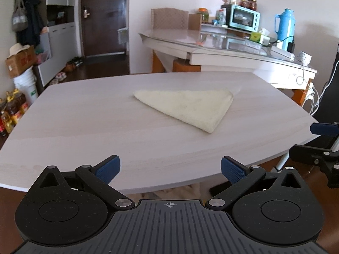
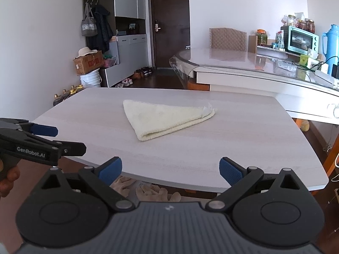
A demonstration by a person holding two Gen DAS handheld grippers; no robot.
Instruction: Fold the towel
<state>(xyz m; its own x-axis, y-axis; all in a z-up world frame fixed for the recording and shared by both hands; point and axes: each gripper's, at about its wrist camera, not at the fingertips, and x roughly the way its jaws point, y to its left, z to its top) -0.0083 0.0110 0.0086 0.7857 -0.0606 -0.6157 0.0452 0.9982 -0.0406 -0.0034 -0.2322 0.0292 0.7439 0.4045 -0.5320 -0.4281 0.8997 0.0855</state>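
A cream towel (image 1: 186, 105) lies folded into a triangle on the pale wood table (image 1: 84, 127), near its middle; it also shows in the right wrist view (image 2: 163, 118). My left gripper (image 1: 170, 169) is open and empty, held back at the table's near edge, well short of the towel. My right gripper (image 2: 170, 169) is open and empty too, at the near edge. The right gripper shows at the right side of the left wrist view (image 1: 322, 146). The left gripper shows at the left side of the right wrist view (image 2: 42, 139).
A glass-topped table (image 1: 211, 42) stands behind with a teal toaster oven (image 1: 243, 18), a blue thermos (image 1: 285, 25), jars and cables. A chair (image 1: 169, 19) is behind it. Boxes, a bucket and bottles (image 1: 12, 110) sit on the floor at left. Cloths lie under the table (image 2: 148, 188).
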